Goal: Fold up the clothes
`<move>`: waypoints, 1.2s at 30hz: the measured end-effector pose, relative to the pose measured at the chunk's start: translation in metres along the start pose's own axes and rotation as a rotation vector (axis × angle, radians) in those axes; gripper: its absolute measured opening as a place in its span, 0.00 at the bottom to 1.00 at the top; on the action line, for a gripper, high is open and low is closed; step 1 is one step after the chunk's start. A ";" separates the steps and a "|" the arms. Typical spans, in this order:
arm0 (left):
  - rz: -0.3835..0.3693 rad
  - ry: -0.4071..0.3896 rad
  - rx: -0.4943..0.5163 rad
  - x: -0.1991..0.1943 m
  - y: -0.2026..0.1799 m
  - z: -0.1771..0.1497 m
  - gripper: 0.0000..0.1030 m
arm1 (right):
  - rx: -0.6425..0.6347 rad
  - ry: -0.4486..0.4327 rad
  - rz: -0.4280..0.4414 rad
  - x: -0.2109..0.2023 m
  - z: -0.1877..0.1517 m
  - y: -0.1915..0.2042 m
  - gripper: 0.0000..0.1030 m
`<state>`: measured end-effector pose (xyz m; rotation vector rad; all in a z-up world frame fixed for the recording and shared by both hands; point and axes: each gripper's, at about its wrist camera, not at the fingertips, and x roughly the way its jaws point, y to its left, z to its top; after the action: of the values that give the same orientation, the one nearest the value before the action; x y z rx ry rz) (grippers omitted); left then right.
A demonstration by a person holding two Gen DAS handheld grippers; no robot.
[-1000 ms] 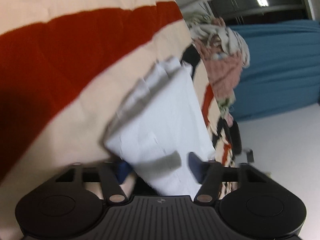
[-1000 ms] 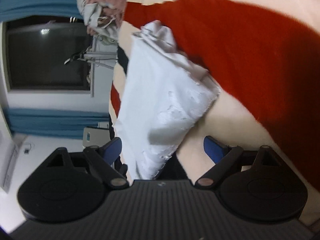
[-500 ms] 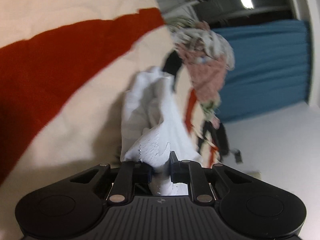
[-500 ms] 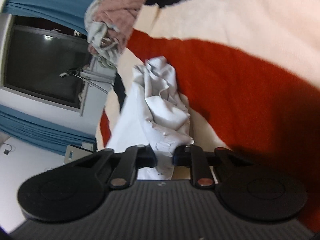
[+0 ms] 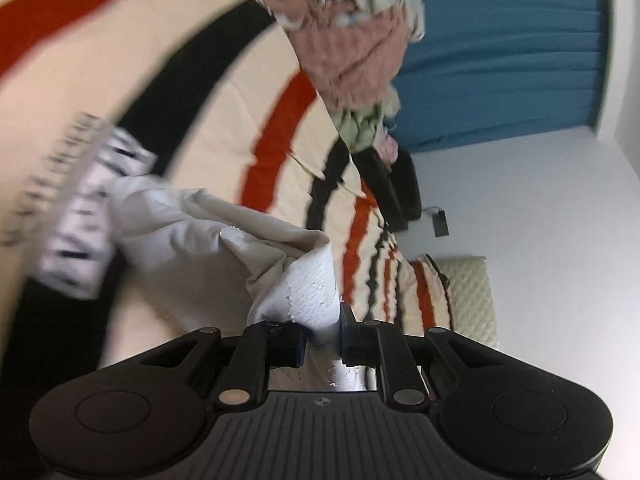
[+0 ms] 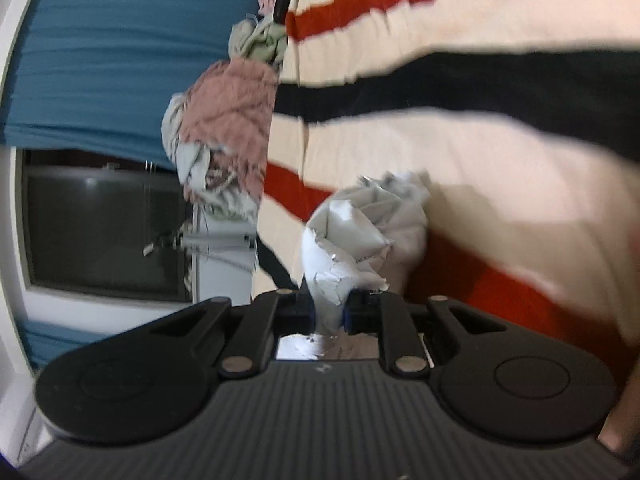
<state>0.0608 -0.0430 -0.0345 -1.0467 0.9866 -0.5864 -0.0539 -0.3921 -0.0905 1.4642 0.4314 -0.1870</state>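
A white garment point(image 5: 208, 228) lies bunched over the striped bed cover point(image 5: 224, 92). My left gripper point(image 5: 322, 334) is shut on one corner of it, the cloth pinched between the blue pads. In the right wrist view the same white garment point(image 6: 360, 232) is crumpled just ahead of my right gripper point(image 6: 330, 312), which is shut on another part of its edge. A black-and-white patterned part of the cloth point(image 5: 92, 208) shows at the left, blurred.
A heap of unfolded clothes, pink and grey point(image 5: 352, 40), sits at the far edge of the bed; it also shows in the right wrist view point(image 6: 228, 128). Blue curtains point(image 5: 500, 60), a white wall, a cream pillow point(image 5: 468, 296) and a dark window point(image 6: 100, 232) lie beyond.
Both grippers closed on the white garment and have swung it along the bed; the views now show black and red stripes and the clothes heap closer.
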 end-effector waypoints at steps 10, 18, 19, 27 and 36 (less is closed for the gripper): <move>0.051 0.031 0.186 0.205 -0.105 0.069 0.16 | -0.092 -0.244 -0.046 0.095 0.139 0.072 0.15; -0.046 -0.097 0.525 0.285 -0.137 0.066 0.16 | -0.334 -0.413 0.068 0.147 0.200 0.083 0.15; -0.035 -0.087 0.549 0.293 -0.124 0.061 0.16 | -0.360 -0.420 0.063 0.152 0.201 0.072 0.15; 0.218 0.079 0.727 0.301 -0.013 0.008 0.18 | -0.247 -0.213 -0.234 0.188 0.184 -0.046 0.20; 0.284 0.016 0.935 0.211 -0.063 -0.014 0.24 | -0.504 -0.205 -0.350 0.115 0.150 0.000 0.28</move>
<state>0.1486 -0.2437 -0.0606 -0.0712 0.7186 -0.7101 0.0762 -0.5241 -0.1286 0.8590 0.5212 -0.4679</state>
